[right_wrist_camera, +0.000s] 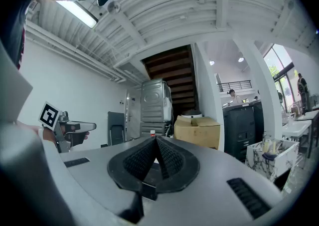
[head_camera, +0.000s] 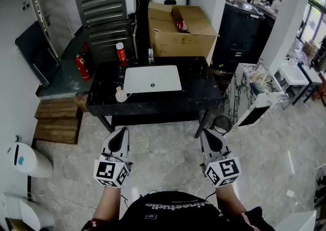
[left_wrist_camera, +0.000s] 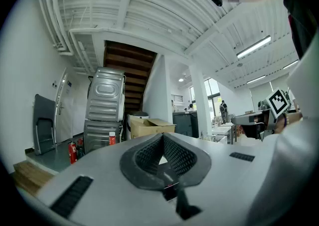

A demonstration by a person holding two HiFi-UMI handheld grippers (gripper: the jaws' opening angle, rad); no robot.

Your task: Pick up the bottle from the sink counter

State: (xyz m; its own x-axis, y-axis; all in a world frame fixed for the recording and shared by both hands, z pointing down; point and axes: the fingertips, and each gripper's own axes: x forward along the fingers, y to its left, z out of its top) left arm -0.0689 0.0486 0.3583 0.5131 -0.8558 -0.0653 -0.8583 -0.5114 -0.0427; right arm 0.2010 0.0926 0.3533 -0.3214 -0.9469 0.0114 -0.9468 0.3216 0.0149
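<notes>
A black sink counter with a white basin stands ahead of me. A red bottle with a white cap is upright at its back left, and it also shows far off in the left gripper view. A small pale bottle sits at the basin's front left corner, and a small clear one stands behind the basin. My left gripper and right gripper hover level over the floor, short of the counter. Both are shut with nothing between the jaws.
A large cardboard box and a grey metal appliance stand behind the counter. A red fire extinguisher and wooden pallets lie to the left. A marble-patterned cabinet stands to the right, with people further back.
</notes>
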